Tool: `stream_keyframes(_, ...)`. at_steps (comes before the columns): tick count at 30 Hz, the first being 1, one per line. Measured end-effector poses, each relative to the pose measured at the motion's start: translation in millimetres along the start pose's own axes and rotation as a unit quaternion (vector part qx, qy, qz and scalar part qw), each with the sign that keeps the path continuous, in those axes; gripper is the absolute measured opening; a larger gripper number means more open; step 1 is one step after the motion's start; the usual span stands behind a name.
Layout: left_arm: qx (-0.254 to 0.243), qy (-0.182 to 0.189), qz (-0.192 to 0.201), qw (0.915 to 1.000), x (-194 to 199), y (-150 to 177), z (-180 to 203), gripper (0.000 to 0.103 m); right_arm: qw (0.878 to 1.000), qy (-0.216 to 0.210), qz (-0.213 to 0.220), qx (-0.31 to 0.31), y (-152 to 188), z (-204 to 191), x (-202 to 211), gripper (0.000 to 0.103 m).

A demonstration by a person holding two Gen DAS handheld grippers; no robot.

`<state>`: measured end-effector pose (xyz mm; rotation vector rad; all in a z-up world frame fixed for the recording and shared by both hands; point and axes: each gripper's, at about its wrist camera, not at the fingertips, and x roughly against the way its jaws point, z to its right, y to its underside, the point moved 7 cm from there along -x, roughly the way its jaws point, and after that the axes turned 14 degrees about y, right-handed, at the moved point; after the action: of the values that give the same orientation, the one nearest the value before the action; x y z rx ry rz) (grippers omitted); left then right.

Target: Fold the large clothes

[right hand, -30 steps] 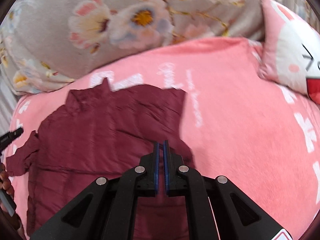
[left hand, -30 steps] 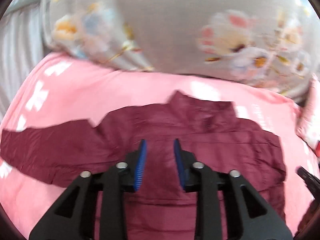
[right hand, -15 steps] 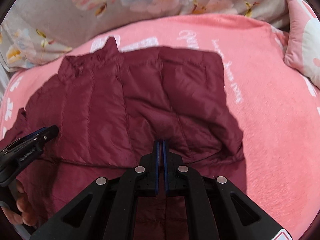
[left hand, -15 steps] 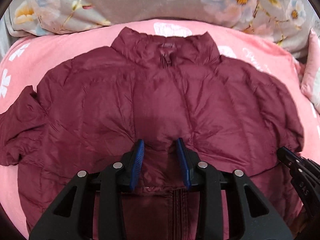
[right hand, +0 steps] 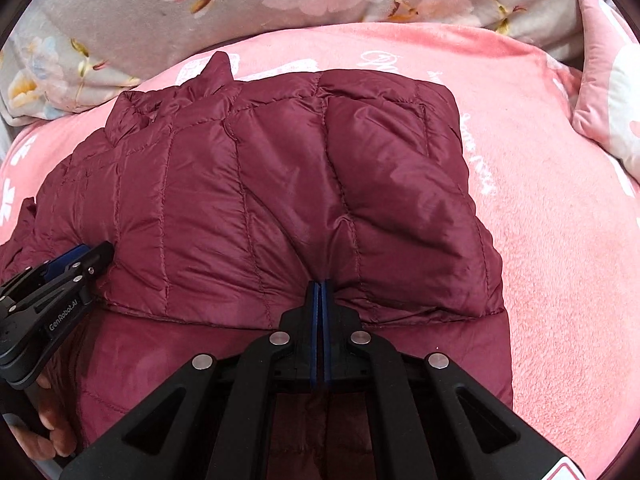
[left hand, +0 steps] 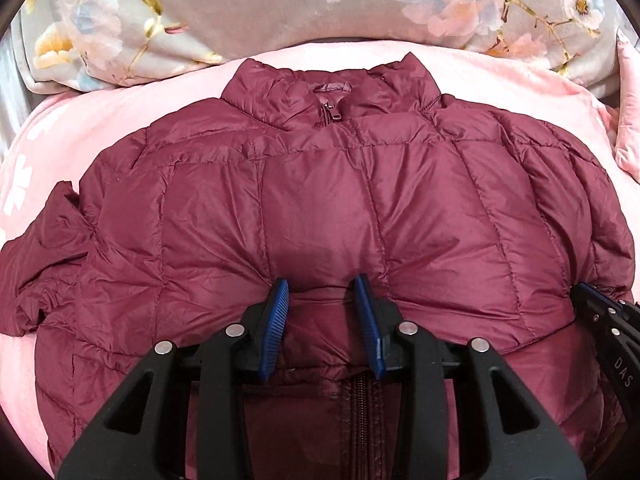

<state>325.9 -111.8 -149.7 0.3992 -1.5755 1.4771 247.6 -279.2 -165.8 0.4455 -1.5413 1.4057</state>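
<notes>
Blue-padded right hand-held gripper [right hand: 320,292] is clamped tight on the folded edge of the jacket [right hand: 280,184]. Left hand-held gripper [left hand: 324,300] hangs with jaws wide apart at the same edge, holding nothing. Maroon puffer jacket lies on a pink blanket [right hand: 540,240], collar [left hand: 328,100] toward the floral pillows [left hand: 240,12]. Its lower part appears doubled up over the chest, so one fold looks made. Left sleeve [left hand: 44,272] is bunched out at the side. Likely left: tuck sleeve, fold sides, compact.
</notes>
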Motion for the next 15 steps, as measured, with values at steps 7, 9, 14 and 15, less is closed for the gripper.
stream_keyframes(7, 0.099, 0.051, 0.036, 0.9932, 59.9, -0.9, -47.3, 0.066, 1.000, -0.001, -0.005, -0.004, 0.3, 2.7, 26.4, 0.006)
stream_keyframes(9, 0.125, 0.018, 0.074, 0.9893, 101.2, -1.2, -92.8, 0.076, 1.000, 0.001, 0.014, 0.001, 2.4, 4.0, 48.6, 0.008)
stream_keyframes(14, 0.237, -0.054, 0.115, 0.9630, 175.2, 22.1, -233.8, 0.084, 0.999, -0.020, 0.042, 0.018, 26.2, -0.8, 101.0, 0.029)
stream_keyframes(15, 0.259, -0.068, 0.119, 0.9562, 185.0, 29.7, -259.9, 0.084, 0.998, -0.023, 0.045, 0.024, 32.2, -4.3, 109.4, 0.029)
